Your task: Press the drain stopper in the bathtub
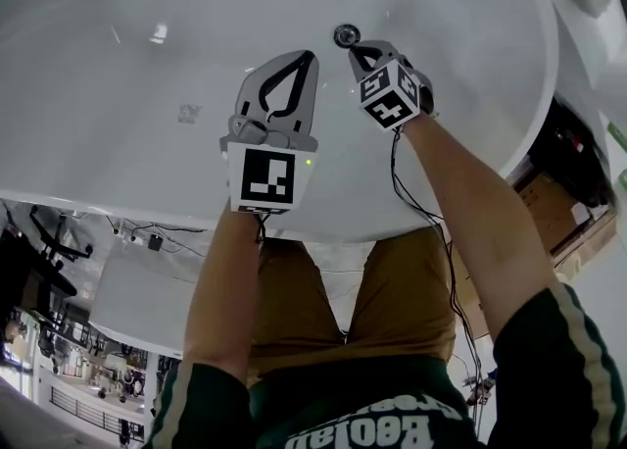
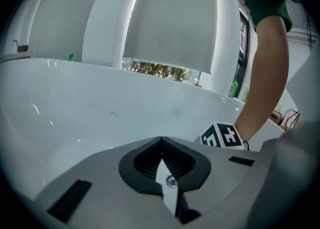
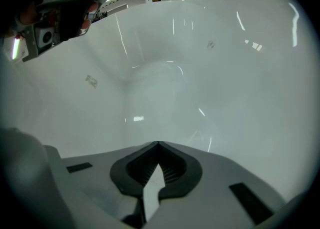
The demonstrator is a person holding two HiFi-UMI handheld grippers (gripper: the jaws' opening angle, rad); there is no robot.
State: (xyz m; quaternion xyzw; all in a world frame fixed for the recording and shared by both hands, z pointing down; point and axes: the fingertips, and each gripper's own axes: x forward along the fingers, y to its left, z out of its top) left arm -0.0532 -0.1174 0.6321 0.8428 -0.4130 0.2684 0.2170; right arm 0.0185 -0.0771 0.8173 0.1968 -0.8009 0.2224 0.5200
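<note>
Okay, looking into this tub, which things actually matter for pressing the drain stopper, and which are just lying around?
For the job:
drain stopper
bathtub
right gripper, shut, close by the stopper
left gripper, shut

Lying about:
green bottles beyond the tub
brown box on the floor

Grey left gripper point(image 1: 309, 57) and right gripper point(image 1: 355, 49), black-white marker cubes point(image 1: 265, 177), green striped sleeves point(image 1: 568, 359).

Black chair point(image 1: 24, 275), cardboard box point(image 1: 545, 208) (partly hidden), green bottles point(image 2: 233, 89)
</note>
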